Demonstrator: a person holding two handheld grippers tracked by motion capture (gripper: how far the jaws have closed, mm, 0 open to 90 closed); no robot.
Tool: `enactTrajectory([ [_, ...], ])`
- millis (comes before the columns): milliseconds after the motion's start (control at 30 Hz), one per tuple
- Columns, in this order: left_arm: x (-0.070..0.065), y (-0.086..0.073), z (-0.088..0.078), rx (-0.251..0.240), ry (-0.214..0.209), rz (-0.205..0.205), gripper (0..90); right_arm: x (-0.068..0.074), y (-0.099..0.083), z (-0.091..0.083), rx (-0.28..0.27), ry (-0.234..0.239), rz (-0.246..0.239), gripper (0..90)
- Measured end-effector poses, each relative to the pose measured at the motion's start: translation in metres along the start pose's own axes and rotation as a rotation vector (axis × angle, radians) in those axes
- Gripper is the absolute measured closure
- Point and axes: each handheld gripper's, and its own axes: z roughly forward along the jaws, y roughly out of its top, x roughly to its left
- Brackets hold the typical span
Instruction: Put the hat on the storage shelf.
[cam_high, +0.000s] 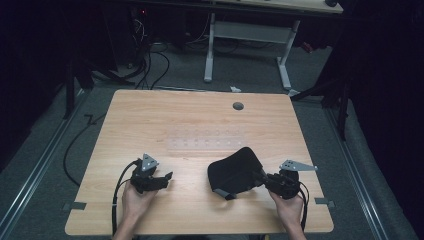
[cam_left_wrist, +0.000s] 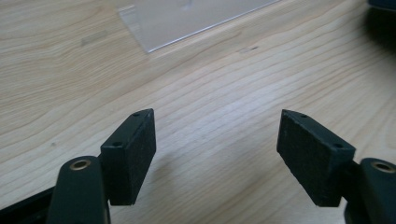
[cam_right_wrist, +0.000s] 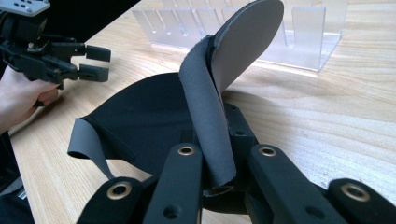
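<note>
Black fabric eye mask (cam_high: 234, 170) lies at the table's (cam_high: 150, 115) five o'clock, one edge clamped in the right gripper (cam_high: 263, 179) and lifted for handling; left gripper (cam_high: 162, 178), jaws apart, waits empty at seven o'clock.

Left fingers (cam_left_wrist: 130, 156) apart, right (cam_right_wrist: 224, 186) clamped

So the flat black fabric pad with a strap (cam_high: 234, 172) sat on the light wooden table (cam_high: 150, 120), right of centre and toward the near edge. The clear acrylic slotted rack (cam_high: 205, 141) lay just behind it, mid-table. The right gripper (cam_high: 262, 178) was at the pad's right edge, clamped on it. The left gripper (cam_high: 165, 177) sat well to the pad's left, above bare tabletop. A small round grey grommet (cam_high: 238, 106) was near the far edge.
</note>
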Motion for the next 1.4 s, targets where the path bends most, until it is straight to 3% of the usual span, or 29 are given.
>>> enactTrajectory([
  [167, -0.012, 0.001, -0.006, 0.006, -0.045, 0.021, 27.8, 0.005, 0.005, -0.003, -0.011, -0.003, -0.011, 86.4],
  [333, -0.033, 0.000, -0.014, 0.028, -0.127, 0.037, 27.7, 0.007, 0.007, -0.004, -0.012, -0.002, -0.002, 86.4],
  [500, -0.045, -0.001, -0.017, 0.038, -0.169, 0.048, 28.5, 0.009, 0.009, -0.003, -0.014, 0.004, 0.000, 86.3],
  [767, -0.076, -0.002, -0.026, 0.036, -0.254, 0.107, 26.7, 0.014, 0.015, -0.002, -0.021, 0.031, 0.004, 86.3],
  [867, -0.092, -0.004, -0.028, 0.029, -0.302, 0.160, 25.6, 0.018, 0.018, -0.003, -0.019, 0.039, -0.007, 86.3],
  [1067, -0.096, -0.012, -0.026, 0.058, -0.310, 0.198, 24.4, 0.023, 0.023, -0.006, -0.023, 0.050, -0.017, 86.3],
  [1400, -0.103, -0.006, -0.029, 0.016, -0.334, 0.218, 23.8, 0.031, 0.030, 0.003, 0.013, 0.083, -0.017, 86.3],
])
